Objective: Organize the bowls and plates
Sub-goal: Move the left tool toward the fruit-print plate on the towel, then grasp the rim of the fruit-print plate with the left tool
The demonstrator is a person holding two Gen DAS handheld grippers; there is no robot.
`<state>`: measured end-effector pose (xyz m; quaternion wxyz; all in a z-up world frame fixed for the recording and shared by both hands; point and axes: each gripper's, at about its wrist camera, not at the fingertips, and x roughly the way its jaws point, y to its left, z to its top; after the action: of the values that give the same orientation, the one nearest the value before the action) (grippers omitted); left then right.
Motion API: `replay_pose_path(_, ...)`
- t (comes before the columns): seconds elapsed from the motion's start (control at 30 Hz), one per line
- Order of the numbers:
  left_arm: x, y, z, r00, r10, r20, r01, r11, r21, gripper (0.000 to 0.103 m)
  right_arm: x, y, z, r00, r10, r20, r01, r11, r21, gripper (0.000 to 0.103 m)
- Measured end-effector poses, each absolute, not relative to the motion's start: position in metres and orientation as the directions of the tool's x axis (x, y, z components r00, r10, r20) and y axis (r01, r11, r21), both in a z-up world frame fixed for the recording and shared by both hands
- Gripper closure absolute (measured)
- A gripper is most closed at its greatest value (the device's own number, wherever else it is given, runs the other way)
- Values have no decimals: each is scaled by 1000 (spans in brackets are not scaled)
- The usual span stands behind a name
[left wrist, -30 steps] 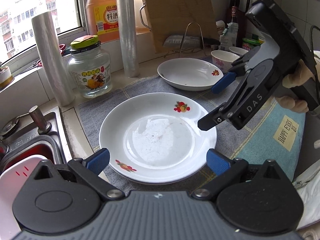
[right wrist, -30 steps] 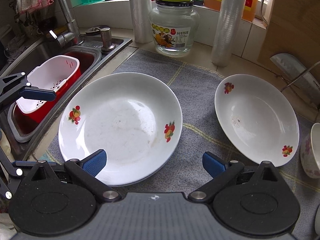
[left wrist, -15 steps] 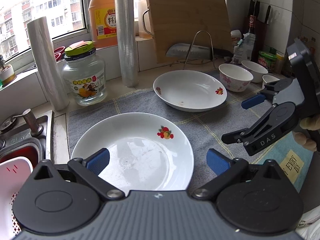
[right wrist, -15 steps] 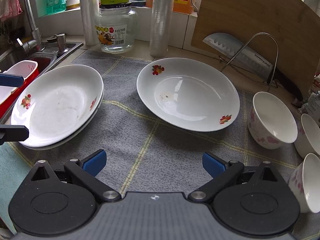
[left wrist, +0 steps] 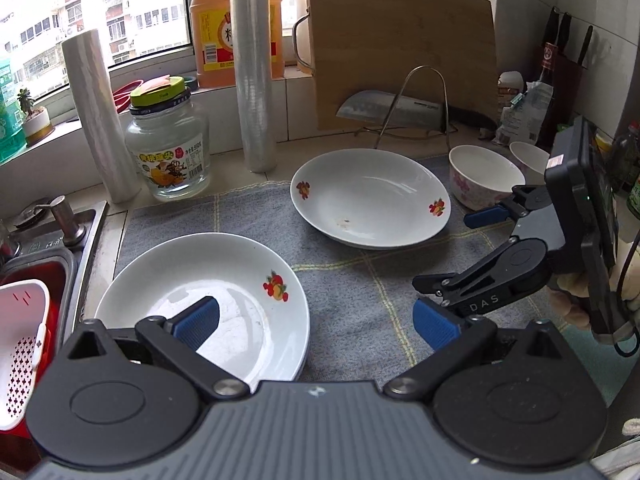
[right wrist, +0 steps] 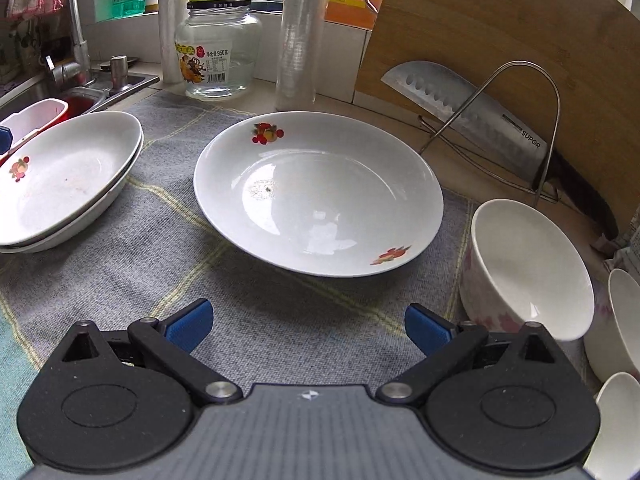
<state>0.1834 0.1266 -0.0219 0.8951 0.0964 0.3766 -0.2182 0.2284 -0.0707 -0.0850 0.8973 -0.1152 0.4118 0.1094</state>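
Observation:
Two white fruit-print plates sit stacked (left wrist: 208,292) at the left of the grey mat, also seen in the right wrist view as the stack (right wrist: 60,176). A single matching plate (left wrist: 370,196) (right wrist: 320,192) lies in the middle. A pink-flowered bowl (left wrist: 484,178) (right wrist: 528,268) stands to its right, with more bowls (right wrist: 620,320) beyond. My left gripper (left wrist: 316,322) is open and empty, its left finger over the stack's near rim. My right gripper (right wrist: 308,328) (left wrist: 450,248) is open and empty, a little short of the single plate.
A glass jar (left wrist: 168,148), two rolls of film (left wrist: 254,72) and an orange bottle (left wrist: 216,20) line the window side. A cutting board (left wrist: 400,52) and a cleaver on a wire rack (right wrist: 472,116) stand behind the plates. A sink with a red-and-white basket (left wrist: 20,344) lies left.
The right gripper swung from over the stacked plates to face the single plate and bowls. The left gripper drew back from the stack and turned right. Both stayed open.

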Motion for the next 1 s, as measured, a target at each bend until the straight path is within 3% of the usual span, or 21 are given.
replay_pose_path(0.33, 199, 123, -13, 608, -333, -720, 507, 861, 30, 1, 240, -83, -101, 621, 160, -767, -281, 959, -28, 0)
replay_pose_path(0.73, 261, 99, 6, 548, -437, -714, 626, 780, 3, 1, 249, -77, -100, 621, 140, -771, -273, 961, -45, 0)
replay_pose_path(1.0, 313, 57, -12, 475, -456, -752, 672, 740, -24, 1, 261, -71, -102, 628, 145, -764, -268, 963, -37, 0)
